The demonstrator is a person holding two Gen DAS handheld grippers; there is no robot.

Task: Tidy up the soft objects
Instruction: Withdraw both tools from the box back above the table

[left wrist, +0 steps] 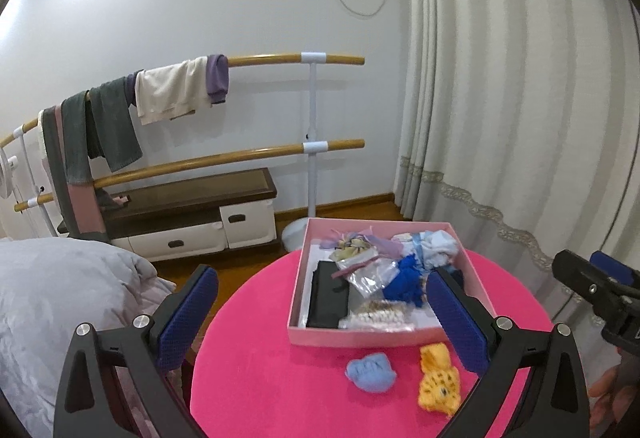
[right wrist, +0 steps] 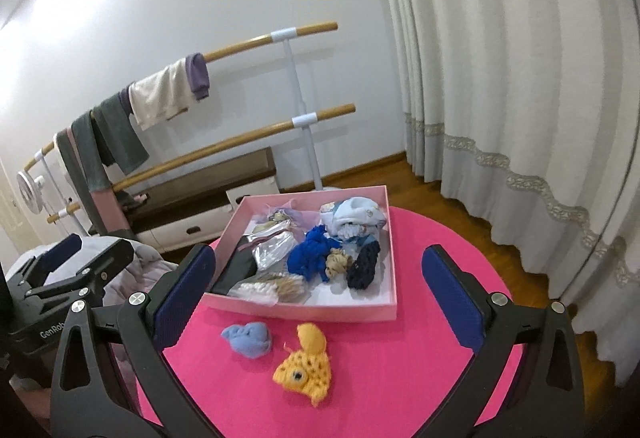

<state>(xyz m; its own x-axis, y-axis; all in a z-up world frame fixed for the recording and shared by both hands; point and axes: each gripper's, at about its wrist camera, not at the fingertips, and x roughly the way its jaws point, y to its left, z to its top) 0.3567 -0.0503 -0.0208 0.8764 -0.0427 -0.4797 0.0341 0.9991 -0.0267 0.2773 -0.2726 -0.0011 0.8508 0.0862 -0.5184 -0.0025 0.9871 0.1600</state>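
Note:
A pink box stands on the round pink table and holds several soft items, among them a blue knitted piece. In front of the box lie a light blue soft ball and a yellow knitted fish. My left gripper is open and empty above the table's near left. My right gripper is open and empty above the two loose items. Each gripper shows at the other view's edge.
A grey duvet lies left of the table. Behind stand a wooden bar rack with hanging cloths, a low bench with drawers, and white curtains at the right. The floor is wood.

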